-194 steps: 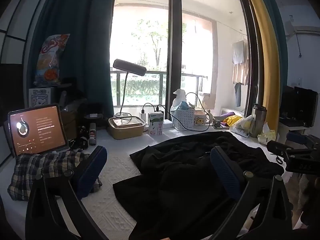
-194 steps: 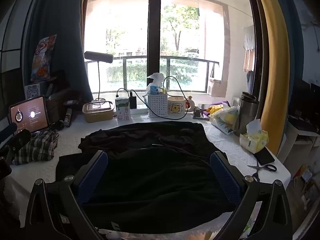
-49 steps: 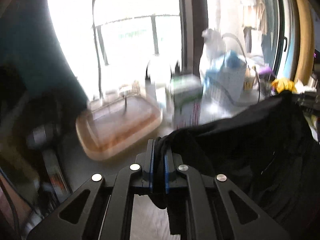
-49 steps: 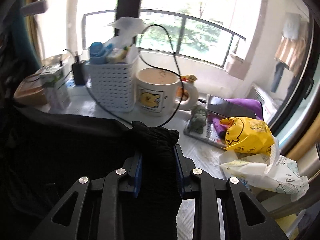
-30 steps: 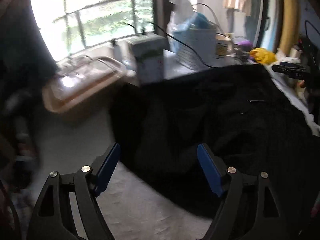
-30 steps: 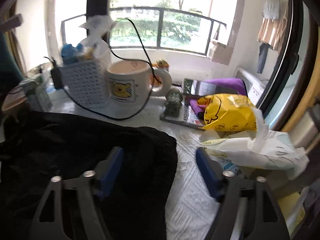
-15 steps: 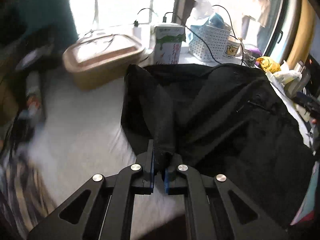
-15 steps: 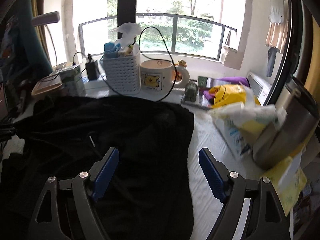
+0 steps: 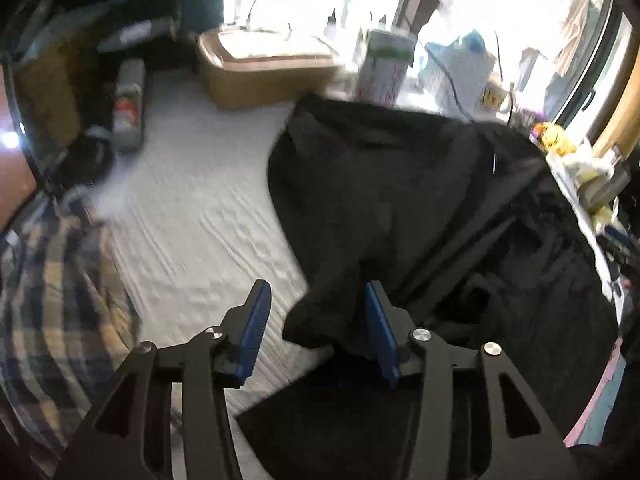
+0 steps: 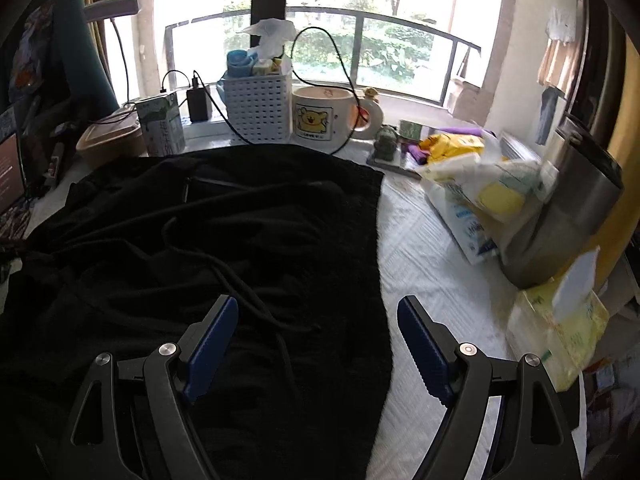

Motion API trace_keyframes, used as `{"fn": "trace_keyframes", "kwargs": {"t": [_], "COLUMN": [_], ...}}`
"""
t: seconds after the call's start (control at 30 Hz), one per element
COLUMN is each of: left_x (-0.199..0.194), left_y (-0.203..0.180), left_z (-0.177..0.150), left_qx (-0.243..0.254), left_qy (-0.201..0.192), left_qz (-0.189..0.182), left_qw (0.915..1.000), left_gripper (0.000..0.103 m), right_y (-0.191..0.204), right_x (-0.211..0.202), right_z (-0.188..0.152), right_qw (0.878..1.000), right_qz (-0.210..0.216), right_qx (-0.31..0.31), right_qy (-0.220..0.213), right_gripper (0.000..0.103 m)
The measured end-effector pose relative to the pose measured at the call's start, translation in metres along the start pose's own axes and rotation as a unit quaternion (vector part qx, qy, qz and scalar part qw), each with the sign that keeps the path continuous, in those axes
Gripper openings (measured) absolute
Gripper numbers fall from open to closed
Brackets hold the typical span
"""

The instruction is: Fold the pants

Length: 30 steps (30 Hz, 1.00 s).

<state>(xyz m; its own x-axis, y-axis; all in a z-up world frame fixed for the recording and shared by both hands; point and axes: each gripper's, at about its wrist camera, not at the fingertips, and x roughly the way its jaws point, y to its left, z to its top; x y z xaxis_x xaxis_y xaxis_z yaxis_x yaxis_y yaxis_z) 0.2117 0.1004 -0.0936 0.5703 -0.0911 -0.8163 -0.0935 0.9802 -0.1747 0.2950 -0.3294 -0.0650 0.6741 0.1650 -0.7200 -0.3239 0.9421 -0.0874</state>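
Observation:
The black pants lie spread on the white textured table cover, with a drawstring across them in the right wrist view. My left gripper is open; a fold of the pants' left edge lies between its blue pads, touching the right pad. My right gripper is open and empty, hovering over the pants' right edge.
A plaid cloth lies at left. Along the window stand a brown lidded box, a carton, a white basket and a bear mug. Snack bags, a steel tumbler and a tissue pack crowd the right.
My left gripper has opened, letting go of the pants fold, and has moved back. My right gripper stays open and has drawn back towards the near edge.

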Motion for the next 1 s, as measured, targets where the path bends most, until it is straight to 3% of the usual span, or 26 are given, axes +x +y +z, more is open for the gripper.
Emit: {"fn": "trace_keyframes", "kwargs": {"t": [0.1,0.17,0.4,0.47,0.5,0.57,0.63,0.67,0.7,0.73,0.77,0.8,0.83,0.9,1.0], "left_x": [-0.011,-0.016,-0.017,-0.015,-0.010,0.002,0.004,0.004,0.004,0.004,0.004,0.005,0.006,0.009,0.013], "left_y": [0.000,-0.003,-0.017,-0.024,-0.027,-0.030,-0.036,-0.038,-0.038,-0.037,-0.037,-0.036,-0.035,-0.028,-0.017], "left_z": [0.000,-0.005,-0.045,-0.055,-0.058,-0.061,-0.063,-0.063,-0.062,-0.059,-0.057,-0.055,-0.053,-0.048,-0.039], "left_qx": [0.014,0.027,0.089,0.106,0.117,0.125,0.154,0.165,0.166,0.164,0.167,0.169,0.169,0.165,0.160], "left_qy": [-0.027,-0.035,0.004,0.009,0.013,0.024,0.004,-0.006,-0.010,-0.016,-0.020,-0.021,-0.022,-0.029,-0.045], "left_qz": [0.009,0.004,-0.026,-0.039,-0.037,-0.013,-0.001,-0.007,-0.018,-0.023,-0.010,-0.004,-0.004,0.006,0.037], "left_qw": [0.9995,0.9990,0.9956,0.9935,0.9924,0.9918,0.9881,0.9862,0.9859,0.9861,0.9857,0.9854,0.9853,0.9859,0.9855], "left_gripper": [0.065,0.066,0.068,0.073,0.079,0.080,0.080,0.071,0.049,0.035,0.010,0.003,0.003,0.002,0.001], "right_y": [-0.005,-0.007,-0.005,-0.001,0.001,0.007,0.013,0.017,0.020,0.022,0.025,0.026,0.028,0.027,0.019], "right_x": [-0.011,-0.019,-0.038,-0.041,-0.040,-0.036,-0.031,-0.028,-0.025,-0.023,-0.019,-0.017,-0.015,-0.016,-0.017], "right_z": [-0.012,-0.023,-0.053,-0.060,-0.062,-0.067,-0.071,-0.074,-0.076,-0.078,-0.081,-0.083,-0.084,-0.085,-0.085], "right_qw": [1.000,1.000,0.999,0.999,0.999,0.999,0.999,0.999,0.999,0.999,0.998,0.998,0.999,0.999,0.998], "right_qz": [-0.007,-0.015,-0.018,-0.011,-0.007,0.000,0.007,0.013,0.017,0.016,0.011,0.009,-0.003,-0.028,-0.021], "right_qx": [0.006,0.009,0.033,0.038,0.039,0.040,0.040,0.038,0.035,0.033,0.033,0.033,0.030,0.025,0.043], "right_qy": [0.002,0.005,0.009,0.010,0.011,0.017,0.028,0.032,0.036,0.038,0.043,0.045,0.044,0.035,0.031], "right_gripper": [0.083,0.083,0.083,0.083,0.083,0.083,0.083,0.083,0.083,0.083,0.082,0.073,0.067,0.042,0.039]}}
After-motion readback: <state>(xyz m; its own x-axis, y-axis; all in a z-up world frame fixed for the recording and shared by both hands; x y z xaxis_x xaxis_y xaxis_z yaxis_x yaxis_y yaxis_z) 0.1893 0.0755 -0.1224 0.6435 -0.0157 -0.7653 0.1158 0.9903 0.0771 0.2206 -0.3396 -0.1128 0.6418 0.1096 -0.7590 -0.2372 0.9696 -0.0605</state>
